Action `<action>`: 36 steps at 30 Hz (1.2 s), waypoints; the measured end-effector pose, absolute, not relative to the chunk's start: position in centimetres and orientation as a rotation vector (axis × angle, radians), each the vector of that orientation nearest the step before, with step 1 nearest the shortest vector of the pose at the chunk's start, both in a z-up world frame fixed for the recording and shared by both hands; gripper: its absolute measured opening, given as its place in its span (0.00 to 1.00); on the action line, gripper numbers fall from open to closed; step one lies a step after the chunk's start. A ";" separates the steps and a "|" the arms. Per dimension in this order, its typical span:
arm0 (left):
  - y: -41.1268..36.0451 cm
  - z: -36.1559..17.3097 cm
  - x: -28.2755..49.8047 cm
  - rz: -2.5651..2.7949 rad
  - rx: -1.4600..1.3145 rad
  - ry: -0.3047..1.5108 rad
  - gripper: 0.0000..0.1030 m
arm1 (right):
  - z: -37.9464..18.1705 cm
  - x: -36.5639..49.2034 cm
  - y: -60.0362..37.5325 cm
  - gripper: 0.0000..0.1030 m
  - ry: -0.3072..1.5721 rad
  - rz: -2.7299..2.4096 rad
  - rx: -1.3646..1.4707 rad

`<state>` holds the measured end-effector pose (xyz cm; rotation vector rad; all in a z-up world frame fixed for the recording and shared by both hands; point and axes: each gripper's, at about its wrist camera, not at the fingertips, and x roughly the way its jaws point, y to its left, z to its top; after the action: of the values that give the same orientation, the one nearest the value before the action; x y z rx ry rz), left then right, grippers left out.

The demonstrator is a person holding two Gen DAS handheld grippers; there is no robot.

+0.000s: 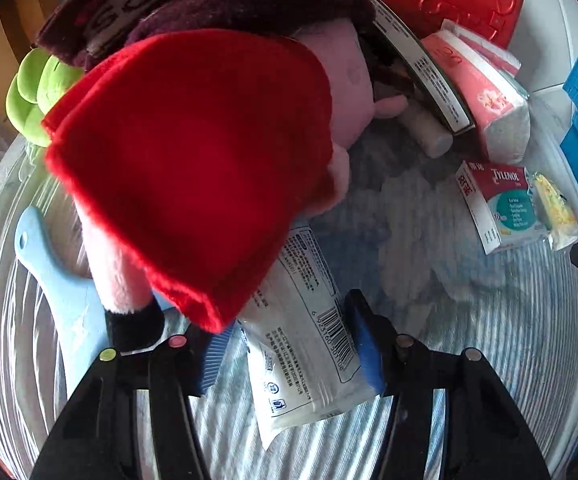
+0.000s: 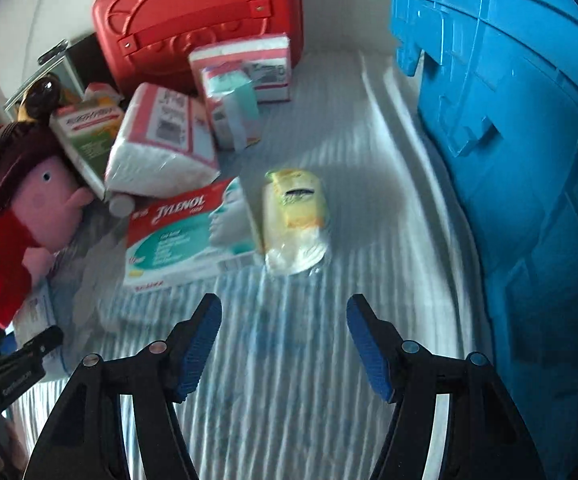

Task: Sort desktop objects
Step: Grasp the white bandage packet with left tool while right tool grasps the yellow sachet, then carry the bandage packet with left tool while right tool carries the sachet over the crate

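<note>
My left gripper (image 1: 289, 344) stands open around a white tissue pack (image 1: 309, 352) with a barcode, its blue pads at either side of the pack. A pink plush pig in a red dress (image 1: 193, 152) lies over the pack's far end and also shows in the right wrist view (image 2: 29, 216). My right gripper (image 2: 285, 340) is open and empty above the striped cloth. A yellow wet-wipe packet (image 2: 293, 220) lies just ahead of it, beside a Tylenol box (image 2: 189, 236).
A blue crate (image 2: 529, 160) stands along the right. A red case (image 2: 201, 20) stands at the back, with pink tissue packs (image 2: 161, 140) and a green box (image 2: 89, 136) before it. A light blue board (image 1: 61, 280) and a green plush (image 1: 37, 96) lie left.
</note>
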<state>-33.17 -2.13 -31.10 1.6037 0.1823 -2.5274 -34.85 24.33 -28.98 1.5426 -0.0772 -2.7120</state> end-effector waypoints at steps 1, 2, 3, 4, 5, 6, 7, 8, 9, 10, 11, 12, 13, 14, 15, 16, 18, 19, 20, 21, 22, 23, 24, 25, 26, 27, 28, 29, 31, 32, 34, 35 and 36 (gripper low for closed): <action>-2.5 -31.5 -33.4 -2.540 1.590 0.187 0.52 | -29.2 -35.4 24.7 0.64 -0.086 -2.731 1.525; -2.7 -31.8 -33.6 -2.548 1.578 0.186 0.52 | -29.6 -36.0 25.0 0.64 -0.096 -2.743 1.517; -2.9 -32.2 -33.7 -2.553 1.566 0.188 0.52 | -30.1 -36.6 25.2 0.64 -0.114 -2.756 1.508; -2.9 -32.5 -33.8 -2.555 1.560 0.187 0.52 | -30.7 -37.3 25.4 0.64 -0.143 -2.761 1.498; -2.9 -32.8 -33.9 -2.556 1.557 0.184 0.52 | -31.2 -38.0 25.7 0.64 -0.163 -2.756 1.503; -3.0 -33.2 -34.0 -2.557 1.556 0.182 0.52 | -31.7 -38.5 25.8 0.63 -0.188 -2.748 1.499; -3.0 -33.5 -34.1 -2.557 1.557 0.184 0.52 | -31.8 -38.7 26.2 0.63 -0.219 -2.746 1.477; -3.1 -33.8 -34.3 -2.557 1.561 0.187 0.52 | -31.9 -38.9 26.3 0.61 -0.226 -2.739 1.475; -3.2 -34.1 -34.4 -2.557 1.564 0.189 0.51 | -31.8 -38.9 26.2 0.50 -0.226 -2.726 1.469; -3.3 -34.4 -34.5 -2.554 1.568 0.191 0.51 | -31.6 -38.8 26.0 0.35 -0.219 -2.719 1.466; -3.3 -34.6 -34.5 -2.551 1.577 0.198 0.49 | -31.5 -38.7 25.7 0.26 -0.186 -2.722 1.484; -3.4 -34.8 -34.4 -2.549 1.586 0.204 0.46 | -31.8 -38.6 25.4 0.19 -0.157 -2.701 1.513; -3.4 -35.0 -34.2 -2.548 1.596 0.210 0.45 | -31.6 -38.2 25.5 0.18 -0.166 -2.686 1.512; -3.4 -35.1 -33.8 -2.549 1.606 0.207 0.43 | -31.4 -37.8 25.4 0.17 -0.173 -2.679 1.512; -3.3 -35.3 -33.3 -2.549 1.616 0.201 0.43 | -31.2 -37.3 25.4 0.16 -0.173 -2.677 1.513; -3.1 -35.3 -32.7 -2.552 1.624 0.194 0.43 | -30.6 -36.6 25.3 0.15 -0.176 -2.682 1.502; -3.0 -35.0 -31.3 -2.573 1.611 0.171 0.43 | -29.2 -34.7 25.0 0.15 -0.181 -2.690 1.466; -3.1 -34.5 -30.5 -2.594 1.590 0.163 0.42 | -28.3 -33.5 24.7 0.15 -0.181 -2.694 1.441; -3.1 -33.8 -29.7 -2.615 1.565 0.157 0.42 | -27.3 -32.2 24.3 0.15 -0.174 -2.696 1.412; -3.2 -33.1 -29.0 -2.640 1.535 0.153 0.42 | -26.3 -30.8 24.0 0.15 -0.167 -2.701 1.384; -2.9 -31.9 -28.5 -2.666 1.497 0.150 0.42 | -25.2 -29.4 23.5 0.15 -0.166 -2.704 1.353; -2.7 -30.7 -28.0 -2.693 1.454 0.144 0.42 | -24.2 -28.0 23.0 0.15 -0.165 -2.711 1.321; -2.0 -29.2 -28.1 -2.719 1.412 0.137 0.43 | -23.1 -26.6 22.8 0.15 -0.164 -2.717 1.285; -1.8 -27.7 -27.8 -2.746 1.366 0.131 0.43 | -21.9 -25.2 22.2 0.15 -0.156 -2.722 1.246; -1.7 -26.4 -27.0 -2.773 1.315 0.125 0.43 | -20.8 -24.1 21.4 0.15 -0.138 -2.736 1.210; -1.8 -25.1 -26.3 -2.798 1.262 0.118 0.42 | -19.7 -23.3 20.4 0.15 -0.115 -2.755 1.167; -1.9 -23.9 -25.5 -2.825 1.206 0.109 0.42 | -18.6 -22.3 19.6 0.15 -0.102 -2.769 1.124; -1.7 -21.4 -25.2 -2.847 1.159 0.102 0.42 | -17.3 -21.0 19.3 0.15 -0.098 -2.782 1.082; -1.7 -18.2 -23.4 -2.891 1.060 0.093 0.42 | -14.9 -18.7 18.5 0.15 -0.085 -2.826 0.989; -2.1 -16.4 -21.6 -2.913 1.017 0.088 0.42 | -13.5 -17.2 18.1 0.15 -0.073 -2.852 0.933; -2.6 -13.2 -18.4 -2.960 0.944 0.088 0.42 | -11.1 -14.6 17.8 0.15 -0.062 -2.895 0.828; -2.4 -12.2 -17.7 -2.985 0.914 0.093 0.42 | -9.9 -13.4 17.7 0.15 -0.059 -2.915 0.780; -2.3 -11.0 -17.0 -3.007 0.888 0.098 0.42 | -8.7 -12.2 17.7 0.15 -0.052 -2.937 0.730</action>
<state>-16.96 -2.27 -11.04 0.8881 0.0983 -3.0068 -12.15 17.69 -8.66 0.7300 -0.0522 -2.9367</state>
